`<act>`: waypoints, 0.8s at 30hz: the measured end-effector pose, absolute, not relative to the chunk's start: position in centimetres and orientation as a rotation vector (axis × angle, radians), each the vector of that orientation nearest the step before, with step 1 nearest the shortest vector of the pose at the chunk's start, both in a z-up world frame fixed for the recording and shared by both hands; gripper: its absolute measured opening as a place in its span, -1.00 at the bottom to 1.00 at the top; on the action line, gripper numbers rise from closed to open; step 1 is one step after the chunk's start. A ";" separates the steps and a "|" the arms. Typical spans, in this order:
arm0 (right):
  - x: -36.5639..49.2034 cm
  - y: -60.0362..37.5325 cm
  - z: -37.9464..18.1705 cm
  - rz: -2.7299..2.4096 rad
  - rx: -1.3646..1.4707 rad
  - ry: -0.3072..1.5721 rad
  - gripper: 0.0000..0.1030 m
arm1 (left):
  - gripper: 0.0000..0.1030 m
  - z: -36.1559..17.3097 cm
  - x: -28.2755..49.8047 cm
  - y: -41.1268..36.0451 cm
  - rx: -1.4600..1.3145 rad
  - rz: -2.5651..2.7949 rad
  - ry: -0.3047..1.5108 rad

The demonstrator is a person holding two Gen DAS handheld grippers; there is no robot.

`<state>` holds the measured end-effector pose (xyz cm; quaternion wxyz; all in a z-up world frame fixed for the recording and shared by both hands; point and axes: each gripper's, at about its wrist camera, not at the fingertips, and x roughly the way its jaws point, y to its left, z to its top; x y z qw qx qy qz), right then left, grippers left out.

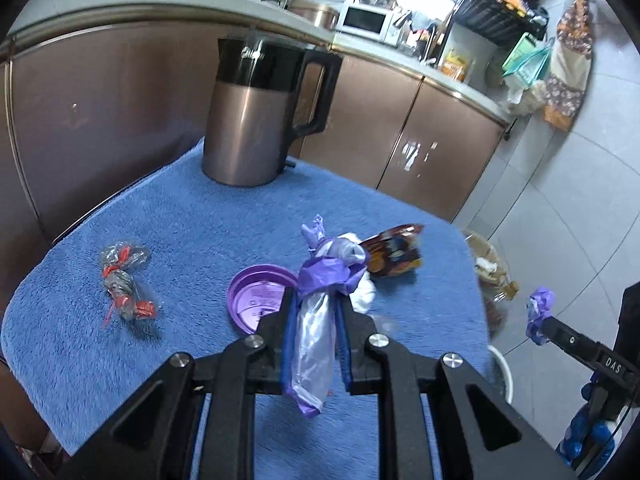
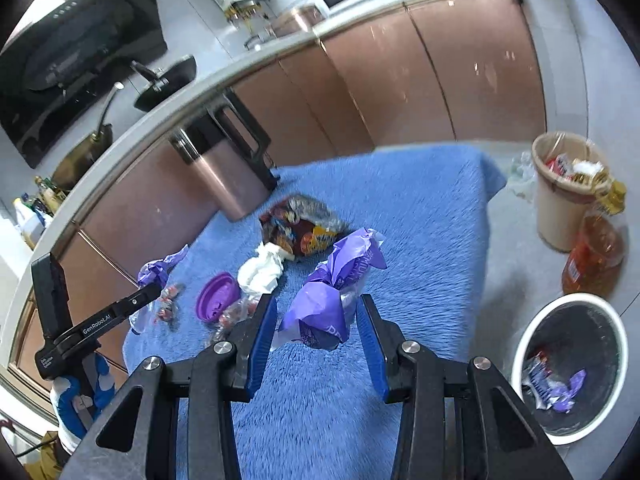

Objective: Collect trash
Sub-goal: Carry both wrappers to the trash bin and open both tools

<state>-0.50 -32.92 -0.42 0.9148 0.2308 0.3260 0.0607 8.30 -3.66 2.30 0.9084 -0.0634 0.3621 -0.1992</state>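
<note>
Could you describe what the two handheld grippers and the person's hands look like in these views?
Both the left gripper and right gripper are black angular linkages with silver round pivot bolts and blue ribbed pads inside the fingers. White lettering marks the side of each body. The hands wear blue-and-white gloves. No cables are clearly visible.

Both views are fisheye, each mounted behind its own tongs and looking forward and downward along them at close range.

Left wrist view: faces the blue-covered table (image 1: 200, 240) toward the kettle (image 1: 256, 120) and cabinets (image 1: 420, 128).

Right wrist view: same table (image 2: 420, 220) from further right, floor bins included.

Shared: table, kettle (image 2: 228, 176), purple lid (image 1: 256, 296) (image 2: 216, 296), snack packet (image 1: 396, 256) (image 2: 300, 228). Each view catches the opposite tongs at its edge.
</note>
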 end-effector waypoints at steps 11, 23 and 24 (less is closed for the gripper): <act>-8.3 -37.2 3.3 0.003 0.476 0.516 -0.24 | -0.67 6.1 2.6 -11.2 -0.046 -0.596 0.697; -13.9 -46.4 0.3 -0.234 0.580 0.532 -0.24 | -0.67 3.0 -1.9 -27.9 0.173 -0.880 0.793; -14.0 -47.0 -0.1 -0.251 0.586 0.540 -0.24 | -0.67 2.7 -2.2 -29.1 0.192 -0.896 0.796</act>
